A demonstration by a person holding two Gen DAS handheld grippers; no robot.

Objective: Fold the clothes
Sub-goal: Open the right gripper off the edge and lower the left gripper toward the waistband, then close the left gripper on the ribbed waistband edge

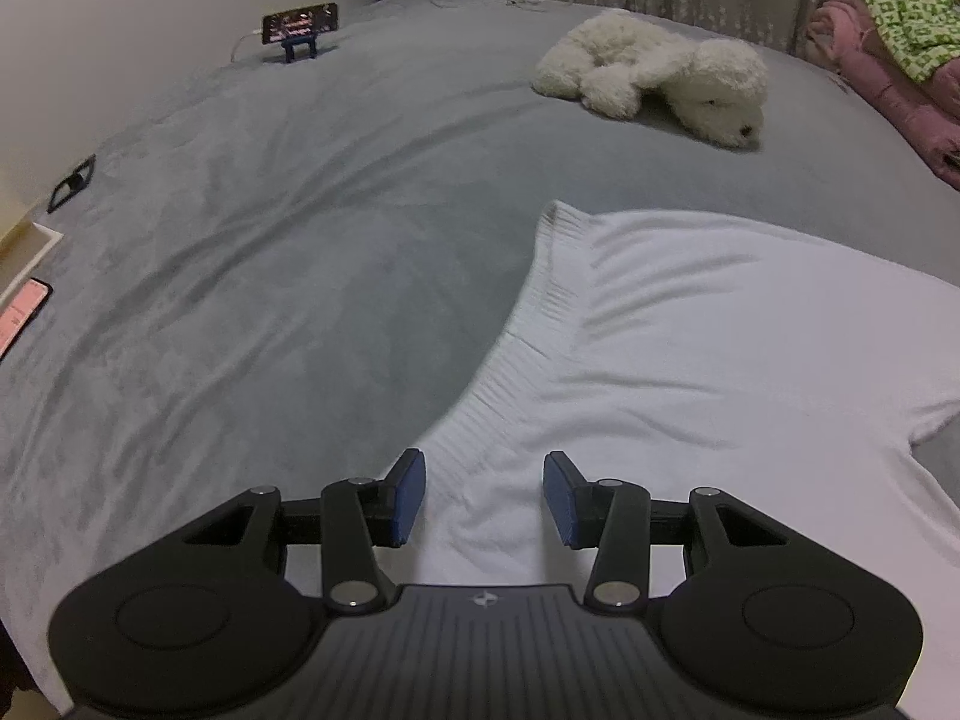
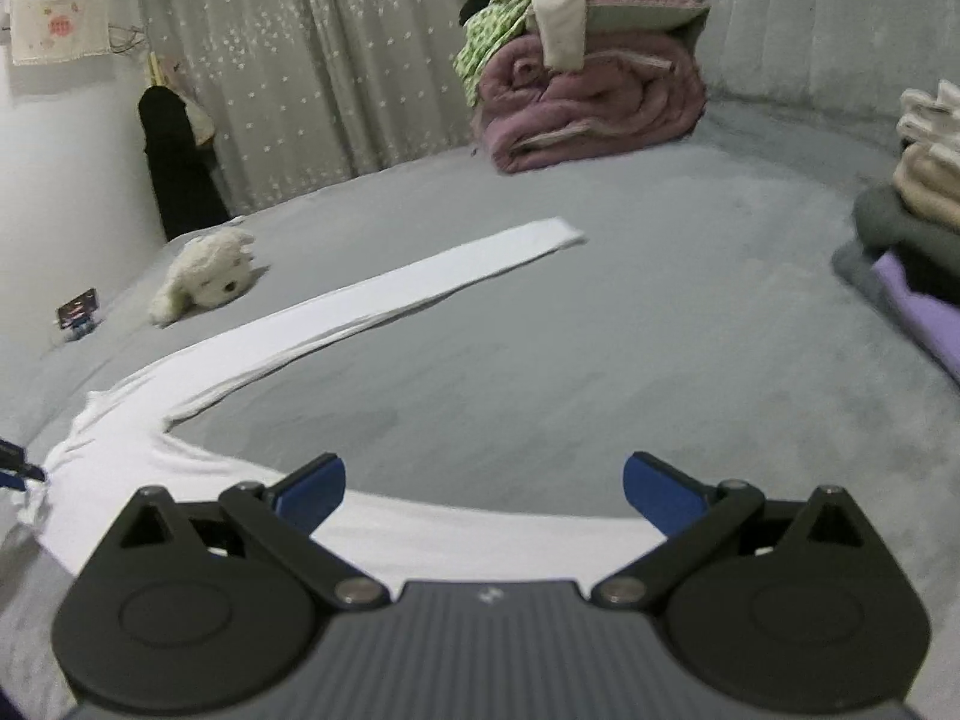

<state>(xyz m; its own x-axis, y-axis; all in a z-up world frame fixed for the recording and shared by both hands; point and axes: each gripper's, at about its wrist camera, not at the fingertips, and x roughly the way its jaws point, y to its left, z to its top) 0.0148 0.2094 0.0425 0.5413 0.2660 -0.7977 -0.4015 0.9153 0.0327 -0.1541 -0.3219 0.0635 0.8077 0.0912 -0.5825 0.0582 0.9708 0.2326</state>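
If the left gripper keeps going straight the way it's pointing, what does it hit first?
Most likely the white sweater: the left gripper has its open jaws tilted down over the ribbed hem, fabric right ahead. Exact touch point is unclear.

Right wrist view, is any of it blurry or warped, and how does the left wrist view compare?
Right wrist view: strong fisheye bend, the bed curves like a dome; the clothes stack at the right edge is smeared and soft; the white sleeve is fairly sharp.
Left wrist view: same bend, dim flat light, the plush dog and white sweater in focus, soft shadows only.
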